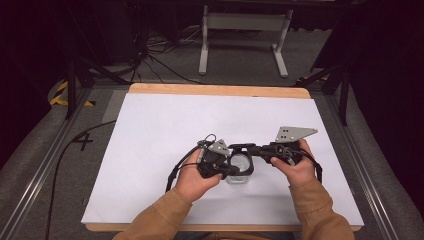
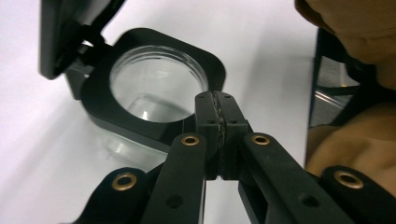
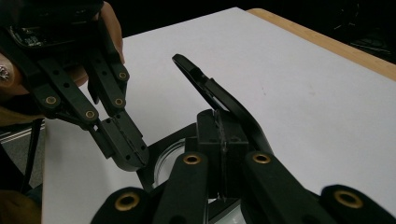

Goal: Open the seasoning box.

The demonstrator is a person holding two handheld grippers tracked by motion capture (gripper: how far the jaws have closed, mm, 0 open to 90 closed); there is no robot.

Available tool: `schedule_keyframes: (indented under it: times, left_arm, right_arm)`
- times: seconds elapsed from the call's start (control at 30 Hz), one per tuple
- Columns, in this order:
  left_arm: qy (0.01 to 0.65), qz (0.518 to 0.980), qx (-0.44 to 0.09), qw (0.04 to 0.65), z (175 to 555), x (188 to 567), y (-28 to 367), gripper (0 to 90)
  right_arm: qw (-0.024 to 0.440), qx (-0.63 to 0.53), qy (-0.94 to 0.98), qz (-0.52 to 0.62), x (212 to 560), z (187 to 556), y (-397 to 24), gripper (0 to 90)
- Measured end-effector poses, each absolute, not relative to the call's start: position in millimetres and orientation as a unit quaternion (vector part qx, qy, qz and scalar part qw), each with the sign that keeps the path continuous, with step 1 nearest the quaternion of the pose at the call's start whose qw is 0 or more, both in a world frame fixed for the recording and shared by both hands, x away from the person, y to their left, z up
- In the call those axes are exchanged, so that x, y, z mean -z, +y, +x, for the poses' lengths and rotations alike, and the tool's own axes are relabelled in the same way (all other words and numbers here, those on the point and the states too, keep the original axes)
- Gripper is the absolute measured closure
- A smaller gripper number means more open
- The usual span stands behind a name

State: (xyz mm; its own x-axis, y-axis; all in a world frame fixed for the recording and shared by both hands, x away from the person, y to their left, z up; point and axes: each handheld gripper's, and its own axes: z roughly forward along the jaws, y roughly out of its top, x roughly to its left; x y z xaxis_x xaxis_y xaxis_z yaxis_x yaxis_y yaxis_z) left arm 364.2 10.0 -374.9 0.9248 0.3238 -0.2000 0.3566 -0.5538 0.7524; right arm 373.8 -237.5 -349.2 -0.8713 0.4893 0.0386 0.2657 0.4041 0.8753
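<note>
In the high view, a clear glass jar with a black square collar stands on the white sheet covering the tabletop, near its front middle, between the 2 hands. The left gripper comes in from the jar's left and the right gripper from its right, both right at the jar's rim. In the left gripper view, the jar is open, its black hinged lid tipped up at the far left; the 2 fingers are pressed flat against each other with nothing between them, their tips just at the near edge of the collar. In the right gripper view, the right gripper's fingers are likewise fully closed on nothing, and sit against the raised lid by its hinge, while the left gripper points down with its closed tips at the collar's edge.
</note>
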Motion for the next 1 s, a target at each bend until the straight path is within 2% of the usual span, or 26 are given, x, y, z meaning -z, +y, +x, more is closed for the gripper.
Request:
schedule_keyframes:
  times: [0.5, 0.6, 0.7, 1.0]
  left_arm:
    - [0.209, 0.873, 0.027, 0.44, 360, 378, 14, 89.9]
    - [0.198, 0.887, 0.039, 0.416, 359, 387, 9, 89.9]
    - [0.2, 0.898, 0.02, 0.392, 357, 390, 4, 89.9]
    - [0.202, 0.895, 0.026, 0.396, 357, 391, 6, 89.8]
  right_arm:
    - [0.149, -0.517, 0.805, 0.248, 354, 388, -236, 90.0]
    - [0.152, -0.52, 0.8, 0.257, 356, 393, -236, 90.0]
    - [0.161, -0.521, 0.797, 0.26, 357, 395, -236, 90.0]
    - [0.164, -0.522, 0.791, 0.273, 362, 401, -235, 90.0]
